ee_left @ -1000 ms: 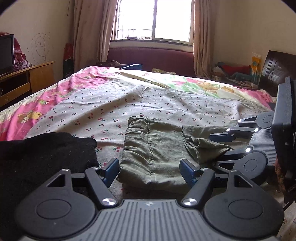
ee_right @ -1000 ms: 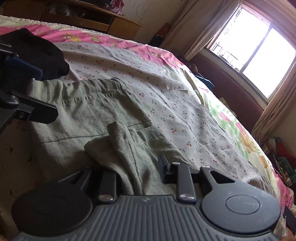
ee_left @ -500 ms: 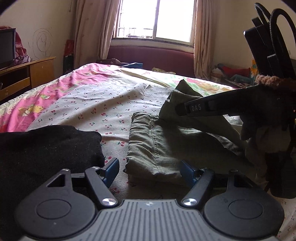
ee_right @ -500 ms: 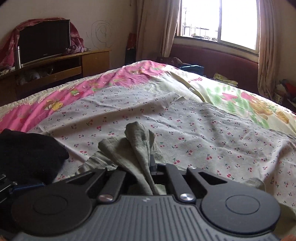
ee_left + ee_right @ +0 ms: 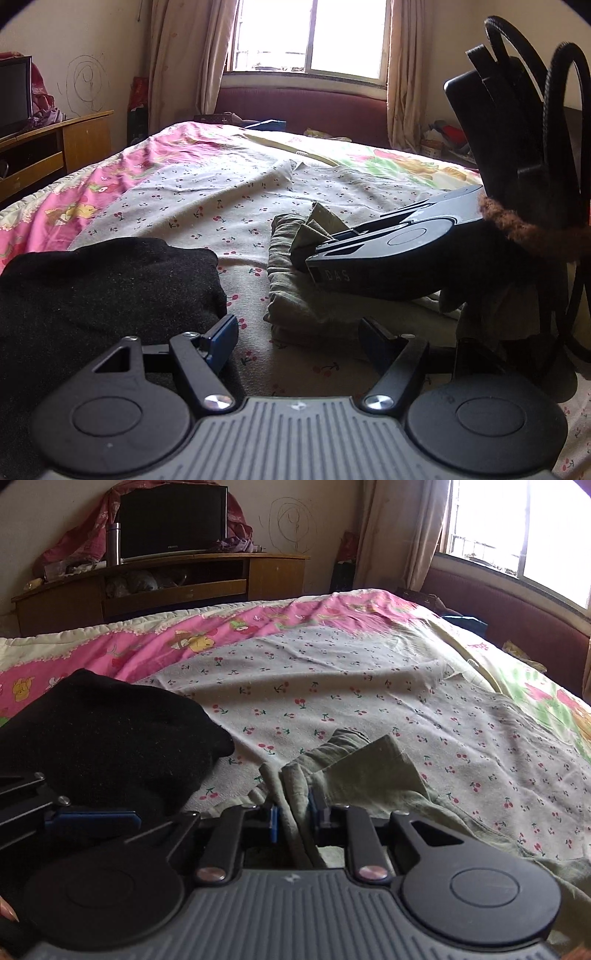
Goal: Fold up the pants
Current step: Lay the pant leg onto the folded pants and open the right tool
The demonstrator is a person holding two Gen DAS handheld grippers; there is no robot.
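Note:
The olive-green pants lie partly folded on the cherry-print sheet. My right gripper is shut on a bunched fold of the pants and holds it over the left side of the folded pile; it also shows in the left wrist view. My left gripper is open and empty, low over the bed just in front of the near edge of the pants.
A black garment lies on the bed to the left of the pants, also seen in the right wrist view. A wooden TV cabinet stands left of the bed. A window and maroon bench are beyond the far end.
My right gripper has picked up the right part of the pants and carried it up and over to the left, across the folded pile. My left gripper has stayed in place and open.

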